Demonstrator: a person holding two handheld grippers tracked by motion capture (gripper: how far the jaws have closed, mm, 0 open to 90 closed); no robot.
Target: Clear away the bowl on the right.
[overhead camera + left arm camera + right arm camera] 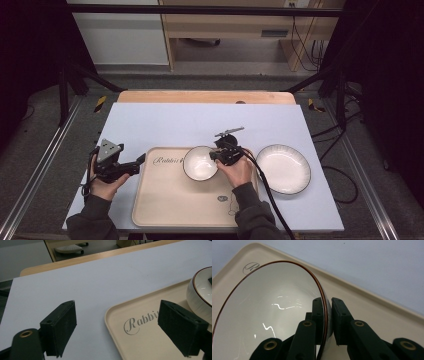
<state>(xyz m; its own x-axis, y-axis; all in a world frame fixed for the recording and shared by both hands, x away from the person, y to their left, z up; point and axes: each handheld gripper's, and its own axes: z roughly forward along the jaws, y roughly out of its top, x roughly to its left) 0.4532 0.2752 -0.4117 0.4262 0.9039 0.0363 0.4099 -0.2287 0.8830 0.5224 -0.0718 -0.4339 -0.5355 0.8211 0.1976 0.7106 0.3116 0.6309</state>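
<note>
Right tongs (328,315) tight on bowl (269,312) rim

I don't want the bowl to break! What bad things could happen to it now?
1. The right gripper pinches only the thin rim of the bowl, one jaw inside and one outside. The smooth, shiny wall might slip out and drop onto the tray.
2. The bowl looks tilted in the right gripper view, so it may swing or twist in that small grip.
3. The plate lies close by on the right; a sideways swing could knock it.
</note>
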